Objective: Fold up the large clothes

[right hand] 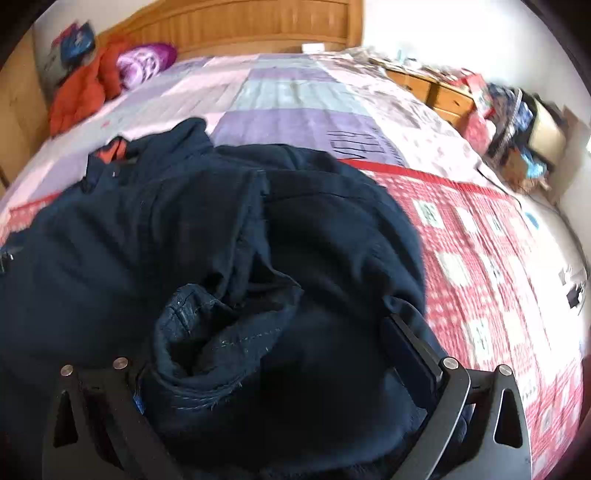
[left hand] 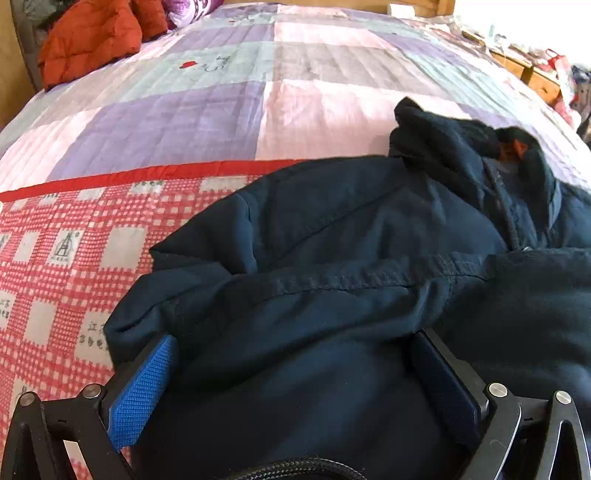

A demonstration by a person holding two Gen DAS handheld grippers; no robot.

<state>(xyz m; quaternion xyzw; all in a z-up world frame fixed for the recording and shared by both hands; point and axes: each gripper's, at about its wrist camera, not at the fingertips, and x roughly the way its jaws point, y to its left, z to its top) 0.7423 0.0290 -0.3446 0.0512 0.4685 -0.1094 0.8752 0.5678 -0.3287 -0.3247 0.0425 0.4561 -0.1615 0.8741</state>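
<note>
A large dark navy jacket (left hand: 332, 229) lies crumpled on the bed, its hood (left hand: 461, 147) with a bit of orange lining pointing toward the headboard. My left gripper (left hand: 293, 338) stands wide open over the jacket's near edge. Cloth bulges between its blue pads (left hand: 147, 387) without being pinched. In the right wrist view the same jacket (right hand: 147, 229) fills the near half. A rolled sleeve cuff (right hand: 207, 332) sits between the wide-apart fingers of my right gripper (right hand: 269, 343). Fabric hides its left pad, and the right finger (right hand: 413, 350) rests beside the cloth.
The bed carries a pastel patchwork quilt (left hand: 184, 110) and a red checked blanket (left hand: 74, 258) under the jacket. An orange-red padded coat (right hand: 81, 92) and a purple pillow (right hand: 144, 66) lie by the wooden headboard (right hand: 258, 26). Wooden drawers (right hand: 432, 92) and clutter (right hand: 517, 122) stand on the right.
</note>
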